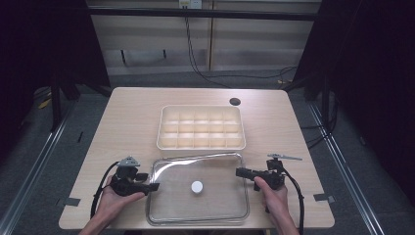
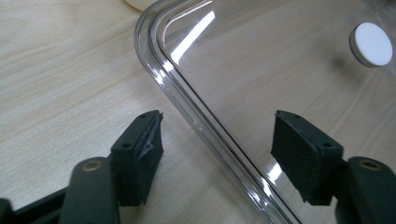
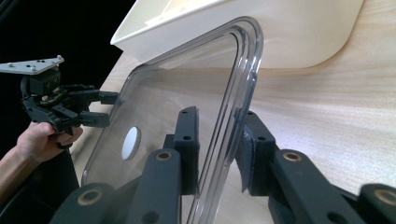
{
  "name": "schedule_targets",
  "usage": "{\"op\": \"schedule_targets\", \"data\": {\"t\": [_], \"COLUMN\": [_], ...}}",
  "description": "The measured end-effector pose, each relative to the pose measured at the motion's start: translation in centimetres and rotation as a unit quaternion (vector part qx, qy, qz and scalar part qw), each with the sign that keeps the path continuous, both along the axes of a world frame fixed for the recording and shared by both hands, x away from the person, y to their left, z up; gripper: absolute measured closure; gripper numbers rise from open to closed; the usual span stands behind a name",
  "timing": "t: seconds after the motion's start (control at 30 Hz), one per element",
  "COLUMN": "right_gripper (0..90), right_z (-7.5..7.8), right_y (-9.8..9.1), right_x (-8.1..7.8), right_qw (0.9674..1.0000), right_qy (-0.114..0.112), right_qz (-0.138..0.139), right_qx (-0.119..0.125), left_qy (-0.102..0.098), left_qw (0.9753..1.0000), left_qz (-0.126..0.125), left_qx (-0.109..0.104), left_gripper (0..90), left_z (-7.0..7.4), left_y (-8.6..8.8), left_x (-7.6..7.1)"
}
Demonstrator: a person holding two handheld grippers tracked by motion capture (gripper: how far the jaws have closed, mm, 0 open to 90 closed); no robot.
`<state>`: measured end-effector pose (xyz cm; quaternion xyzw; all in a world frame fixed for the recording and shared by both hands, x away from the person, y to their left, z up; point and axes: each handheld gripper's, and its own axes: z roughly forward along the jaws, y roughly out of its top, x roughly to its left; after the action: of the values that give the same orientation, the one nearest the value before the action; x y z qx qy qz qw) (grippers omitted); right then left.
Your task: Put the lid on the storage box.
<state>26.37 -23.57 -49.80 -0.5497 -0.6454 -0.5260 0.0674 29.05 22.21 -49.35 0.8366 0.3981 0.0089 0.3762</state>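
A clear plastic lid [image 1: 215, 200] with a white round knob [image 1: 196, 187] lies at the table's near middle. My left gripper [image 1: 154, 186] stands at the lid's left edge. Its jaws are wide apart, with the lid's rim [image 2: 187, 109] running between them untouched. In its own view the left gripper [image 2: 217, 140] is open, and the knob [image 2: 372, 44] lies beyond. My right gripper [image 1: 240, 172] is at the lid's right edge. Its own view shows the right gripper [image 3: 217, 135] shut on the lid's rim [image 3: 243, 79], and the lid looks tilted there.
A cream tray [image 1: 159, 132] with several empty compartments stands just behind the lid, almost touching it. A dark round hole [image 1: 235, 101] marks the table's far right. Bare wood lies left and right of the lid. The table's near edge is close to both hands.
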Motion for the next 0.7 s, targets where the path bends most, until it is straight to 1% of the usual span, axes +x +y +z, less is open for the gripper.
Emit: {"op": "schedule_targets", "data": {"t": [0.07,0.13,0.17,0.23,0.27,0.33,0.43,0.47,0.5,0.53,0.57,0.6,0.63,0.7], "right_gripper": [72.0,72.0,72.0,72.1,72.3,72.4,72.4,72.4,72.3,72.3,72.3,72.3,72.2,72.2], "right_z": [0.18,0.25,0.36,0.32,0.42,0.43,0.43,0.41,0.40,0.37,0.37,0.38,0.40,0.40], "right_y": [0.03,0.06,0.22,0.24,0.35,0.33,0.31,0.26,0.21,0.14,0.14,0.11,0.09,0.10], "right_x": [-0.06,-0.06,-0.10,-0.12,-0.22,-0.22,-0.22,-0.22,-0.23,-0.22,-0.22,-0.22,-0.21,-0.21], "right_qw": [1.0000,0.9999,0.9996,0.9997,0.9996,0.9996,0.9996,0.9997,0.9997,0.9997,0.9997,0.9998,0.9997,0.9997], "right_qy": [-0.007,-0.007,-0.010,-0.009,-0.011,-0.011,-0.010,-0.010,-0.008,-0.009,-0.009,-0.008,-0.011,-0.012], "right_qz": [0.002,0.004,0.007,0.009,0.011,0.012,0.012,0.012,0.009,0.008,0.008,0.007,0.006,0.004], "right_qx": [-0.005,-0.009,-0.027,-0.023,-0.024,-0.022,-0.021,-0.020,-0.021,-0.021,-0.021,-0.018,-0.021,-0.021], "left_qy": [0.002,0.006,0.010,0.015,0.021,0.021,0.018,0.018,0.011,0.011,0.009,0.006,0.003,-0.002], "left_qw": [1.0000,0.9999,0.9997,0.9995,0.9993,0.9994,0.9994,0.9992,0.9991,0.9991,0.9987,0.9987,0.9987,0.9987], "left_qz": [-0.001,0.002,0.003,0.000,0.002,0.000,-0.003,-0.001,0.000,0.000,0.003,0.001,0.003,0.004], "left_qx": [-0.004,-0.014,-0.020,-0.027,-0.031,-0.028,-0.031,-0.035,-0.041,-0.041,-0.049,-0.050,-0.051,-0.051], "left_gripper": [31.3,31.3,31.9,33.5,34.3,34.3,35.4,36.8,40.9,42.8,42.8,44.3,45.3,45.3], "left_z": [-0.04,-0.11,-0.13,-0.17,-0.12,-0.08,0.02,0.08,0.33,0.33,0.40,0.51,0.58,0.67], "left_y": [0.04,-0.03,-0.05,-0.07,-0.07,-0.05,0.07,0.19,0.46,0.46,0.53,0.64,0.62,0.60], "left_x": [0.19,0.45,0.58,0.72,0.67,0.63,0.59,0.59,0.56,0.56,0.52,0.51,0.46,0.35]}}
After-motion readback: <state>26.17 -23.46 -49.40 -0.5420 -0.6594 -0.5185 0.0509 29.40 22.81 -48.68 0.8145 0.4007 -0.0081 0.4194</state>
